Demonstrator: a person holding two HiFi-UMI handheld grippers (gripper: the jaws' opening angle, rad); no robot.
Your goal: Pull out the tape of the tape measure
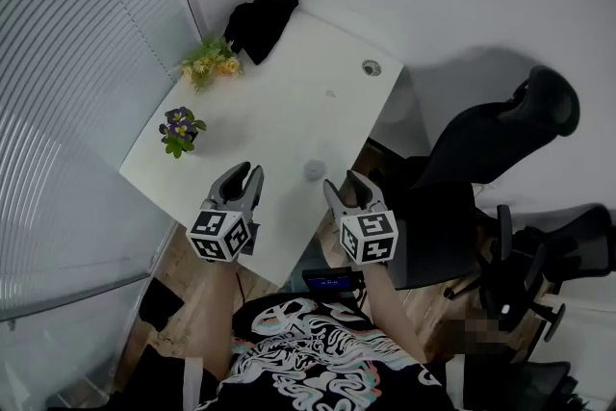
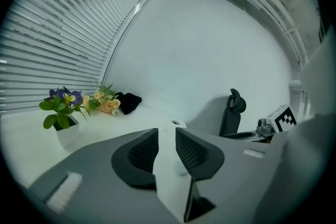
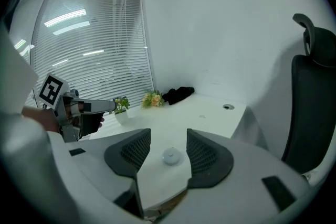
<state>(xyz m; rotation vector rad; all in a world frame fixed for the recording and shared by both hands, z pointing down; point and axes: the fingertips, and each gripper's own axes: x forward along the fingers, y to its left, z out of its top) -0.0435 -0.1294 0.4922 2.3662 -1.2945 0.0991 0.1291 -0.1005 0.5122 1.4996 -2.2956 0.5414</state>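
tape measure (image 1: 315, 170) on table (image 1: 289, 111), near front edge | potted plant (image 1: 179, 131) at left edge | flowers (image 1: 210, 63) far left, cloth (image 1: 260, 22) behind them | chair (image 1: 500, 135) right of table

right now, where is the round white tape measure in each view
Head view: tape measure on the table, near its front edge.
Left gripper view: faint, low between the jaws.
Right gripper view: centred between the jaws.
Shared landmark: yellow flowers at the far corner.
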